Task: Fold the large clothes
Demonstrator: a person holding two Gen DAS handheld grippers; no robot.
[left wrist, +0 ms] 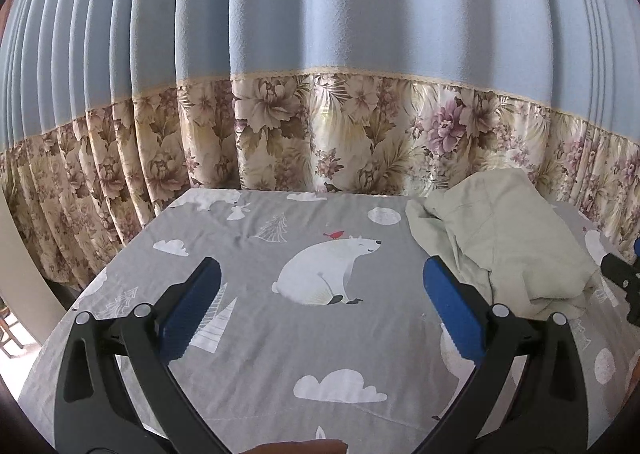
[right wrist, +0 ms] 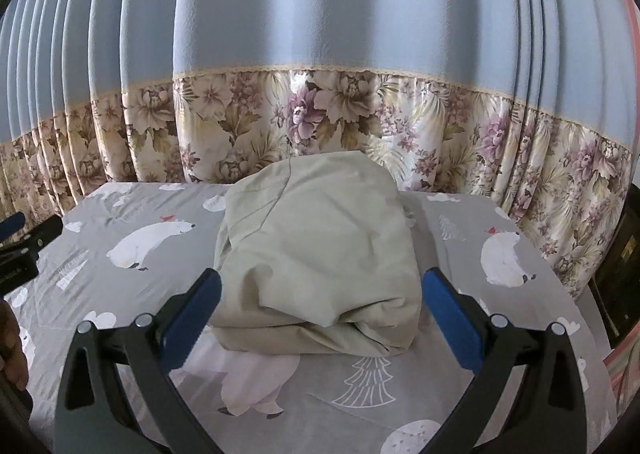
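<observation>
A pale green garment (right wrist: 316, 254) lies folded in a thick bundle on the grey bear-print sheet (right wrist: 400, 394). My right gripper (right wrist: 320, 294) is open and empty, its blue pads either side of the bundle's near end, just short of it. In the left wrist view the same garment (left wrist: 508, 242) lies to the right. My left gripper (left wrist: 320, 282) is open and empty above the bare sheet (left wrist: 260, 354), left of the garment. The right gripper's tip (left wrist: 620, 274) shows at the right edge there.
A blue curtain with a floral lower band (left wrist: 320, 134) hangs close behind the far edge of the bed. The curtain (right wrist: 320, 114) also fills the back of the right wrist view. A dark object (right wrist: 624, 262) stands at the right edge.
</observation>
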